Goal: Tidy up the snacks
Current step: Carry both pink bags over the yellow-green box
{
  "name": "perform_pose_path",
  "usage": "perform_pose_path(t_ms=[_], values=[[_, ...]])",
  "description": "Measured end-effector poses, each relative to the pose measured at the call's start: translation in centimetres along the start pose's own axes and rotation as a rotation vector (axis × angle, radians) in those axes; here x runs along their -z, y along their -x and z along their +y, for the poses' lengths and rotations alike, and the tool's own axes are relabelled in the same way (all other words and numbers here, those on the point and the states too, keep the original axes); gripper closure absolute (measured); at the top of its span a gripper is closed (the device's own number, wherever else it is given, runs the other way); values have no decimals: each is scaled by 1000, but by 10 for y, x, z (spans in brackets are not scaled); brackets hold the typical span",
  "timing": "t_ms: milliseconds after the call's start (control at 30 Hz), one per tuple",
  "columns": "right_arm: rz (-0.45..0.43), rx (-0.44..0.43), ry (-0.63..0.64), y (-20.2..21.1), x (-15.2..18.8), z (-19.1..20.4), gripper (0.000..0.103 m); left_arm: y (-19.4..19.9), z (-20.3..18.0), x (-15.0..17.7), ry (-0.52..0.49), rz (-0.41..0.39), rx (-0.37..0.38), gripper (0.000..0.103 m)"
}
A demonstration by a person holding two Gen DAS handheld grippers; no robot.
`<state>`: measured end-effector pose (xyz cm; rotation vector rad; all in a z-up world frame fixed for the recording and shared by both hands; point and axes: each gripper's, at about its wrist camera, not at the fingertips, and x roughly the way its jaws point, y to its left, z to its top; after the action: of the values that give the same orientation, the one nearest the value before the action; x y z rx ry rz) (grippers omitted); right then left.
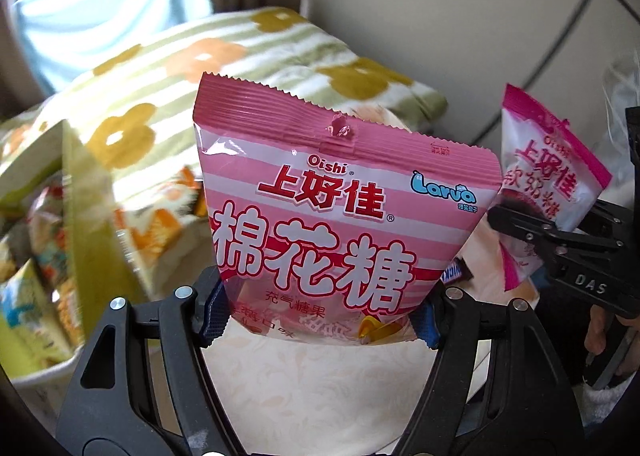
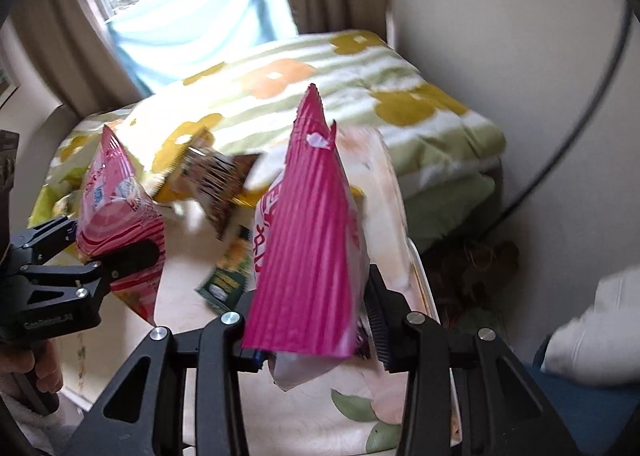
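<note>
Left claw (image 1: 320, 320) clamped on the lower edge of an upright pink marshmallow bag (image 1: 332, 212), right claw (image 2: 316, 336) pinching a magenta-and-white candy bag (image 2: 308, 240), both lifted above the pale floral counter (image 2: 304, 416), loose snack packets (image 2: 216, 180) lying beyond, flowered blanket (image 2: 360, 72) behind

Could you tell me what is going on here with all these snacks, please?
A person is sorting snacks with a hand-held gripper in each hand. The left hand-held gripper is clamped on a pink marshmallow bag, held up above the table. The right hand-held gripper is shut on a magenta and white candy bag, also lifted. More snack packets lie on the table, and a green box of snacks stands to the left, beside a flowered blanket.
</note>
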<state>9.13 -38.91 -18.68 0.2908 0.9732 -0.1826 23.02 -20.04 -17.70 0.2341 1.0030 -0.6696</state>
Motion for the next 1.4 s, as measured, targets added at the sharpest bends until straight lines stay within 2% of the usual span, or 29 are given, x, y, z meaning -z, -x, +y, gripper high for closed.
perform_pose_path(t_ms=[367, 567, 833, 1000, 1167, 1300, 1367, 1400], values=[[-83, -189, 207, 23, -52, 66, 66, 78, 87, -4, 234, -133, -170, 34], [-99, -271, 295, 16, -71, 138, 66, 113, 158, 5, 324, -181, -254, 34], [-62, -366, 343, -18, -79, 241, 66, 135, 260, 36, 416, -150, -327, 34], [-18, -391, 383, -45, -77, 301, 66, 126, 318, 58, 445, -93, -348, 34], [37, -374, 370, -75, -69, 334, 66, 107, 350, 72, 432, -17, -374, 34], [80, -347, 342, -91, -60, 343, 66, 92, 357, 81, 393, 31, -355, 34], [94, -334, 331, -96, -57, 346, 66, 89, 355, 82, 374, 33, -350, 31], [103, -328, 324, -98, -56, 348, 66, 90, 352, 83, 353, 16, -332, 25]])
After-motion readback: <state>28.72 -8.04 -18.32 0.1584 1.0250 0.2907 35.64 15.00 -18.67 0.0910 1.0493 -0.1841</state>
